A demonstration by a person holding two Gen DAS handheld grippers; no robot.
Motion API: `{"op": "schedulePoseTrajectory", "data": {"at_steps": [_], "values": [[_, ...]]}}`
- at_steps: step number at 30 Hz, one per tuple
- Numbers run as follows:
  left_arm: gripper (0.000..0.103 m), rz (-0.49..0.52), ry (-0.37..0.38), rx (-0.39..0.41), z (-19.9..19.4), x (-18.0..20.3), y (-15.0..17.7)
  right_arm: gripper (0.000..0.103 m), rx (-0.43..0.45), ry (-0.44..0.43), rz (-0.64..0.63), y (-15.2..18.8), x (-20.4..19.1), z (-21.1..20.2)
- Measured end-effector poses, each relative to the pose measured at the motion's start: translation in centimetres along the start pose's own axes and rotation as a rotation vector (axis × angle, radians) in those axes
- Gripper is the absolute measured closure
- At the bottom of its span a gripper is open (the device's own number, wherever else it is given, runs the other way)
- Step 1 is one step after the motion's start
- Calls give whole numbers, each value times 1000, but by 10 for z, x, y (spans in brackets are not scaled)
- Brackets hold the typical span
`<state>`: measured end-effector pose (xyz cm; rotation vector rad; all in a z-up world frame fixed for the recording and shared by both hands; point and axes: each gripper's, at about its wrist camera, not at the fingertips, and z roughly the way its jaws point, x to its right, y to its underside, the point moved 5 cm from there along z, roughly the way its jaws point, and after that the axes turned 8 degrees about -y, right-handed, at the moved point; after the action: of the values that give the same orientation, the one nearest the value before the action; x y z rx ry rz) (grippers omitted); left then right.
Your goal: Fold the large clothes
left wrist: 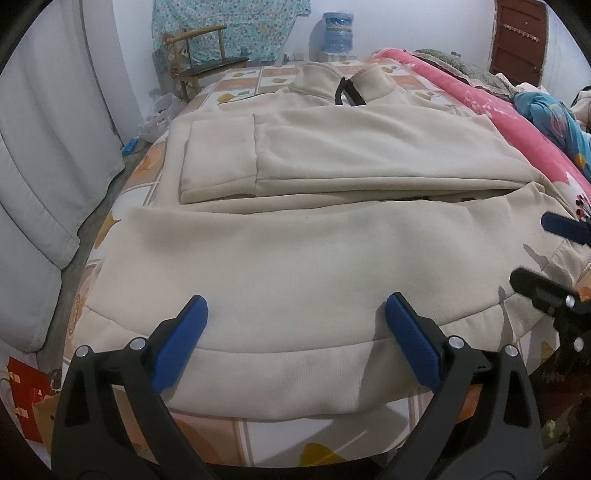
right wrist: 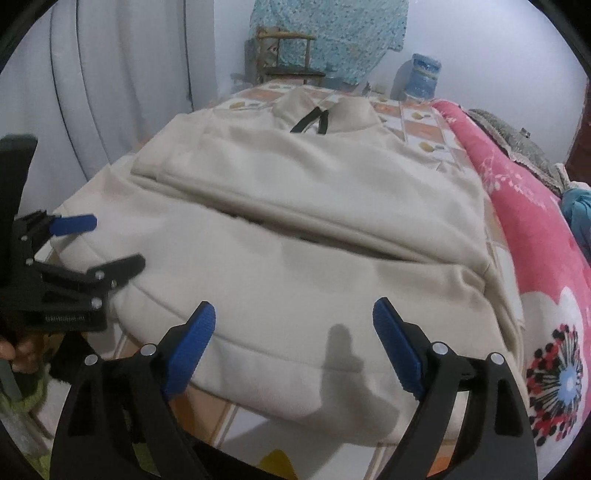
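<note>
Both claws are wide open — the left claw and right claw hang just above the cream sweater's bottom hem, holding nothing.

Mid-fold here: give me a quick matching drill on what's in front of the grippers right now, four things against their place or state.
Things:
1. left gripper
2. sweatshirt
3. pink quilt
4. water jug

Places or states:
A. along the bed's right side
B. open, over the hem
C. standing past the far end of the bed
D. cream, sleeves folded across its body

Pairs: 1-B, 2-D, 3-A, 4-C
</note>
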<state>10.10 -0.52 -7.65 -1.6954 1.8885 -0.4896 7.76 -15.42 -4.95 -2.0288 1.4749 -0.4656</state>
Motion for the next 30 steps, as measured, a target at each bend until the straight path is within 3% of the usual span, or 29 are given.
{"op": "schedulePoseTrajectory", "data": {"at_steps": [9,15,30], "values": [[9,-1,-6,-6,0,0,0,19,-30,11,41,-4,6,20],[8,-1,-7,-8,0,0,1,7,-80,4,107,1,16,34],[8,-1,-6,-8,0,0,1,7,-106,-1,133,0,17,37]]}}
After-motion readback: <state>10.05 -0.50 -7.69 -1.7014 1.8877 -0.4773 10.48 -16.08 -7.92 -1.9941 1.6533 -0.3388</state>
